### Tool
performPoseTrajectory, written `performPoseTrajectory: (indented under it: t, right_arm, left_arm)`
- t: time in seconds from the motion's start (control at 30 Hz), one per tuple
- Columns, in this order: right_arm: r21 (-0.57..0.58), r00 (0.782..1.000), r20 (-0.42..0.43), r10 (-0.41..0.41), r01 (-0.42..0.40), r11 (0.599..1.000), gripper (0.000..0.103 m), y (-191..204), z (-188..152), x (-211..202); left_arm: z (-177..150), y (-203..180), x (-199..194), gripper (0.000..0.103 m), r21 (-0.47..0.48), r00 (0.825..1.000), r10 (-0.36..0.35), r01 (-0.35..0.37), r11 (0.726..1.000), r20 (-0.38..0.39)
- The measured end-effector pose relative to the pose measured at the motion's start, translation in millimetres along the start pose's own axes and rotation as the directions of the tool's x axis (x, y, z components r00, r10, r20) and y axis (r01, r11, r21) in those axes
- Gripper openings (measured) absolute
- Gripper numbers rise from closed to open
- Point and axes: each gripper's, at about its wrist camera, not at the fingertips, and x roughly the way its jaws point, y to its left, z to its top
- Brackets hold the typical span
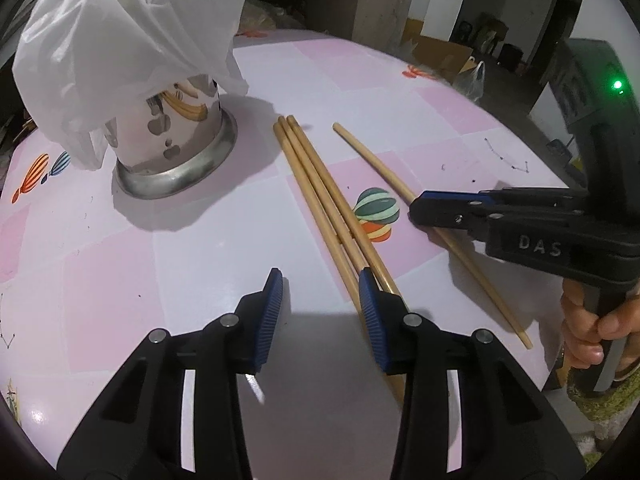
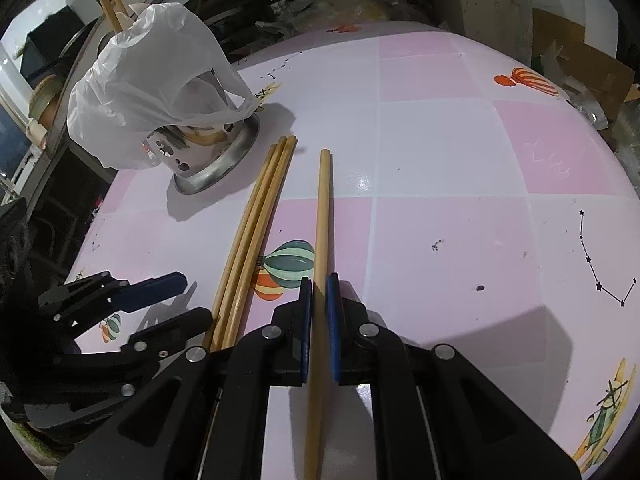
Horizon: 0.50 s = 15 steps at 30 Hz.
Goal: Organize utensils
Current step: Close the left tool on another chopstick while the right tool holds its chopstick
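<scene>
Three wooden chopsticks (image 1: 320, 192) (image 2: 256, 224) lie side by side on the pink checked table (image 1: 192, 248) (image 2: 440, 152). A single chopstick (image 1: 372, 160) (image 2: 323, 208) lies to their right, and my right gripper (image 1: 416, 210) (image 2: 319, 304) is shut on it near its middle. My left gripper (image 1: 320, 296) (image 2: 192, 300) is low over the table and open, with nothing between its pads. Its right finger rests over the near end of the three chopsticks. A metal utensil holder (image 1: 176, 152) (image 2: 208, 160) stands at the far left, draped in a white plastic bag (image 1: 132, 32) (image 2: 152, 76).
More chopsticks (image 2: 112, 4) stick up out of the bag-covered holder. A person's hand (image 1: 584, 320) grips the right tool's handle. Cardboard boxes (image 1: 444, 54) and clutter lie past the table's far edge. The table drops away just left of the holder.
</scene>
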Motion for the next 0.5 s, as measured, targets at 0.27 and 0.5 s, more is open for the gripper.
performPoseTrajectory:
  t: [0.27,0.5]
  right_arm:
    - [0.007,1.000,0.007,0.023,-0.023,1.000,0.008,-3.5,-0.9,-0.3]
    - [0.008,1.000,0.007,0.023,-0.023,1.000,0.008,-3.4,-0.7,-0.1]
  left_arm:
    - [2.7,-1.4,4.5,0.037,0.018,0.998,0.061,-0.060,0.998,-0.018]
    - [4.0,-1.1,6.4,0.021,0.041,0.994,0.108,-0.107,0.993,-0.020]
